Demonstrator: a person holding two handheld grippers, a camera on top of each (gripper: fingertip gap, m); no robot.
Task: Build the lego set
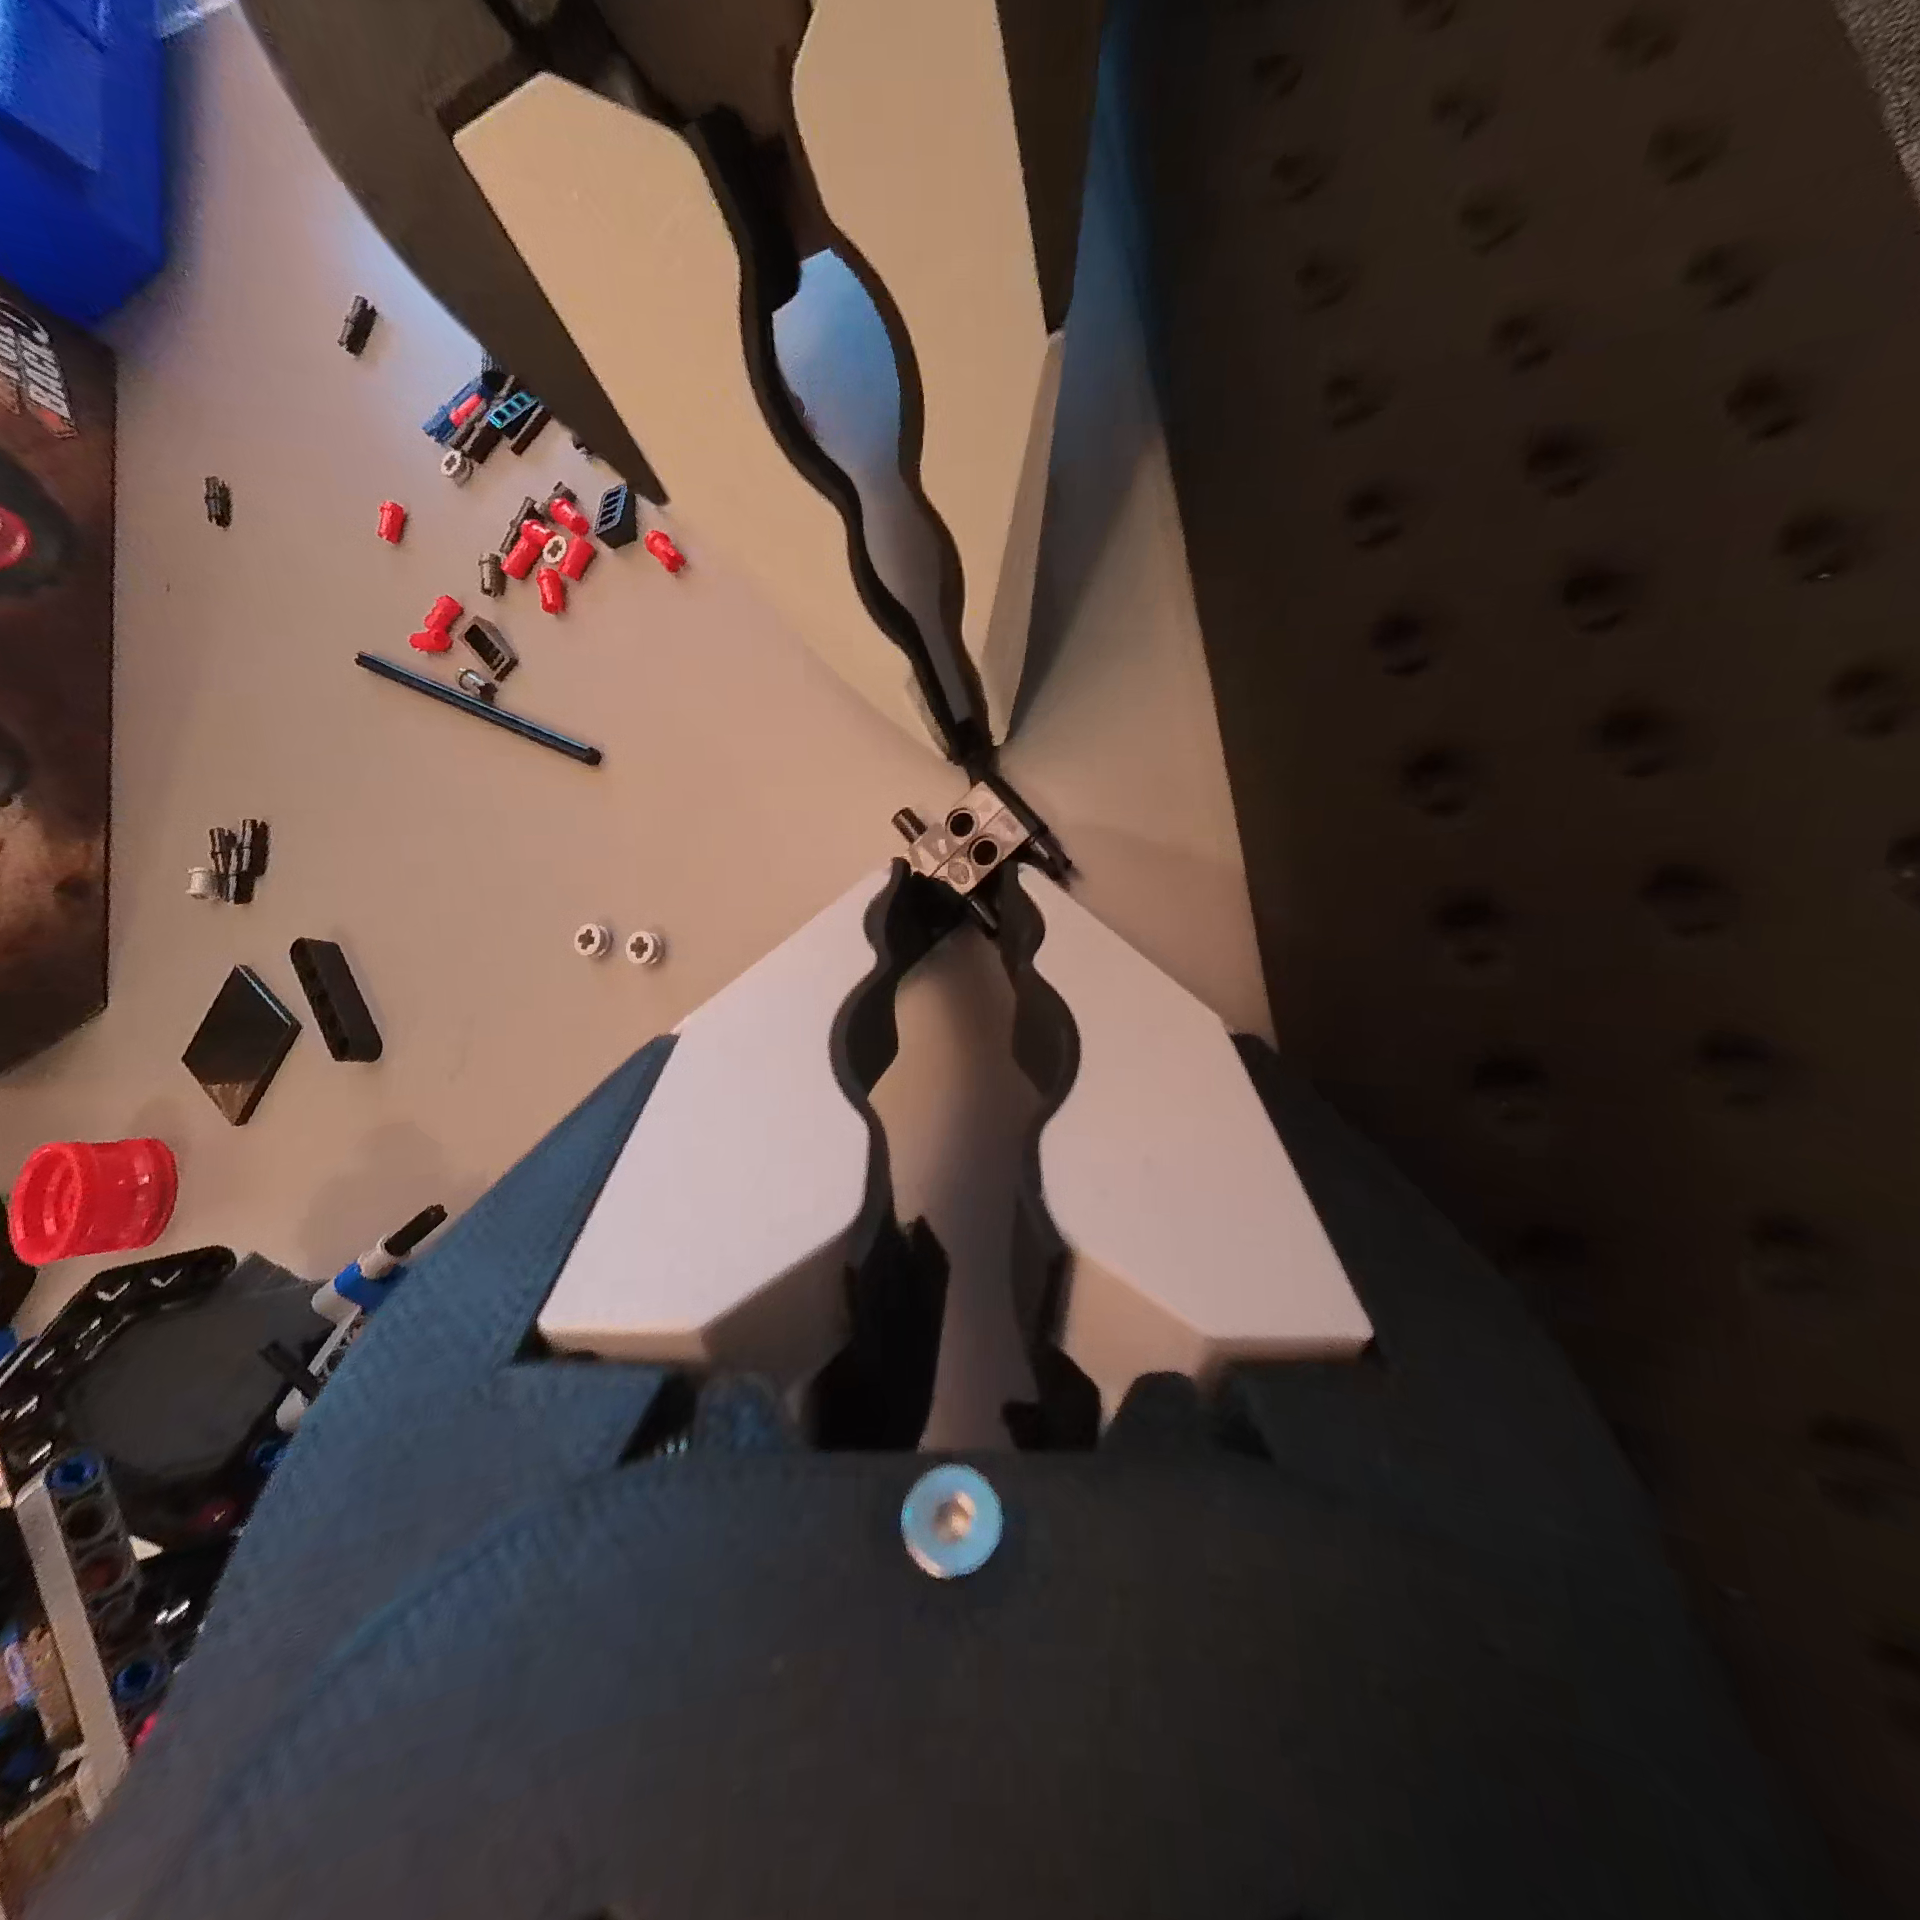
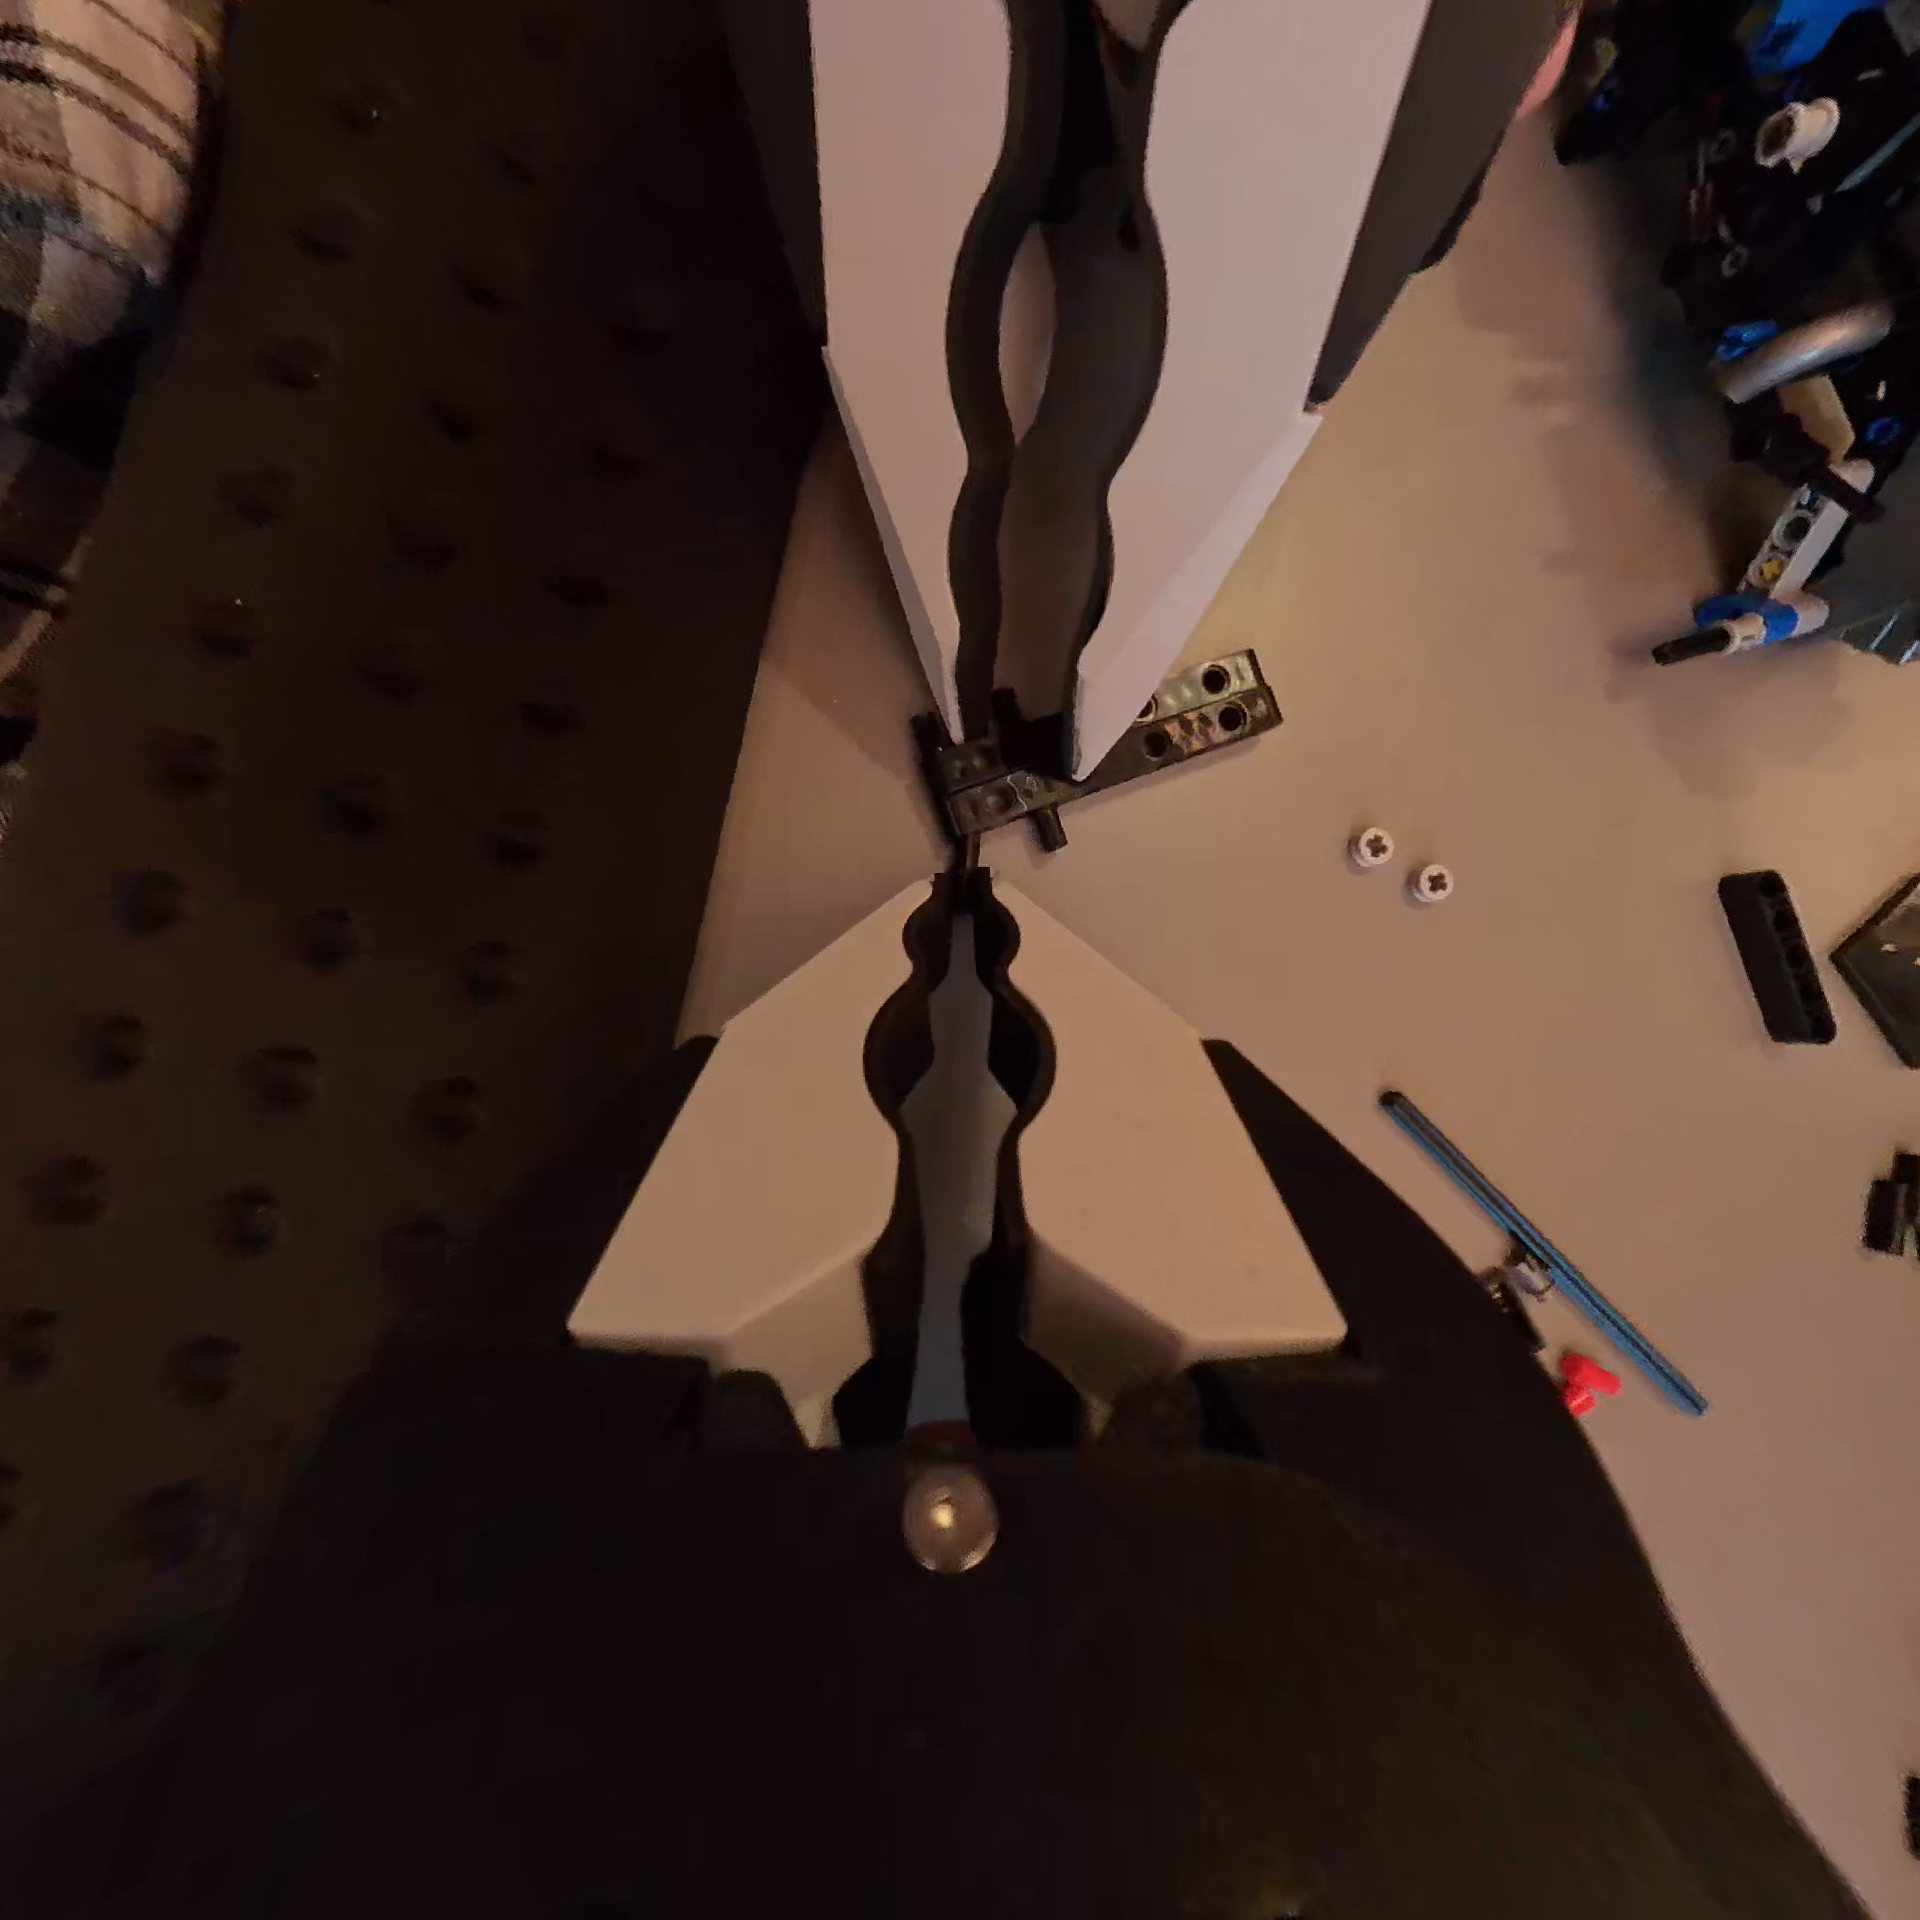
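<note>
Both grippers are clamped tip to tip above the pale table [image 1: 727,831], the left gripper [image 1: 961,899] on a dark grey pin-holed beam assembly [image 1: 971,836], the right gripper [image 2: 971,883] apparently on a black pin [image 2: 974,854], judged ready for insertion.

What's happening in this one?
Two hand-held grippers meet tip to tip over a pale table. The left gripper pinches a small dark beam with holes; the right gripper is nearly shut on a thin black pin at that beam. Loose red and black pieces lie scattered beside them.
</note>
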